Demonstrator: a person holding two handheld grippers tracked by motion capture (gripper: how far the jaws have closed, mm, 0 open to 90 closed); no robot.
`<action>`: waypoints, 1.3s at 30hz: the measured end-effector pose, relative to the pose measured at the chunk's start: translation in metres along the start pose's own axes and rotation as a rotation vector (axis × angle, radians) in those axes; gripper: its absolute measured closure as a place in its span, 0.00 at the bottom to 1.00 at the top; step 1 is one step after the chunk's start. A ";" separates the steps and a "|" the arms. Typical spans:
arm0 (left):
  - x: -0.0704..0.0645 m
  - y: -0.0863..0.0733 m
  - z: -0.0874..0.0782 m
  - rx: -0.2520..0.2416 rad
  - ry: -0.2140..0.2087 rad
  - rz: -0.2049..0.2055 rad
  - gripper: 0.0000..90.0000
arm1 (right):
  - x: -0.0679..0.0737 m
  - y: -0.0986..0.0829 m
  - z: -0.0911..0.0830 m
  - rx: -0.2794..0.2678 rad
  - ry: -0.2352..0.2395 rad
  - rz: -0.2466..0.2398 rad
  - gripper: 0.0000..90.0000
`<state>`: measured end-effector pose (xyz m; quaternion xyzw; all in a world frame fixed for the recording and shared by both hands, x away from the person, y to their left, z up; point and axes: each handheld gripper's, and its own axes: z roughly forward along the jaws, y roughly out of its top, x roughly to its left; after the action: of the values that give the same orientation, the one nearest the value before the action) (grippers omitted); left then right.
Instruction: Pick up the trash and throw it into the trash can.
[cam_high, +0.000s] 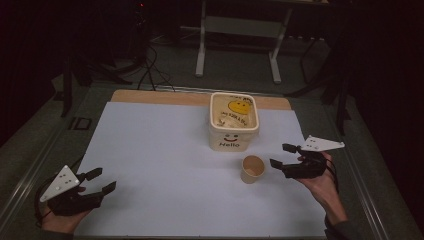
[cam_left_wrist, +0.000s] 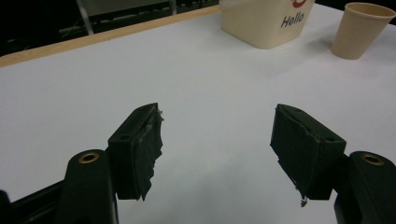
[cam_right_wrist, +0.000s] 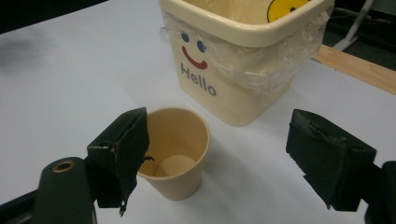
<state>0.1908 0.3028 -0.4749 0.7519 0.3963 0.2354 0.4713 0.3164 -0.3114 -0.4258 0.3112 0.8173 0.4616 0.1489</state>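
Observation:
An empty tan paper cup stands upright on the white sheet, just in front of a cream bin lined with clear plastic and marked "Hello" with a smiley face. My right gripper hovers open a little to the right of the cup, with one jaw close beside the cup's rim. Near the sheet's front left corner my left gripper is open over bare sheet, with nothing between its jaws.
The white sheet covers most of a wooden board on a grey table. Behind the table stand a white metal frame and loose cables on the dark floor.

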 end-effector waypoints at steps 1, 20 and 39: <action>0.000 0.000 0.000 0.000 0.000 0.000 0.37 | 0.000 0.002 0.001 0.004 0.003 -0.004 0.23; 0.000 0.000 0.000 -0.001 -0.003 -0.001 0.37 | -0.004 0.035 0.019 0.048 0.037 -0.043 0.22; 0.000 -0.001 0.000 0.001 -0.009 -0.003 0.37 | 0.005 0.062 0.043 0.272 0.070 -0.179 0.12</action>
<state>0.1906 0.3030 -0.4757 0.7527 0.3954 0.2314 0.4729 0.3584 -0.2562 -0.3957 0.2382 0.9013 0.3421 0.1177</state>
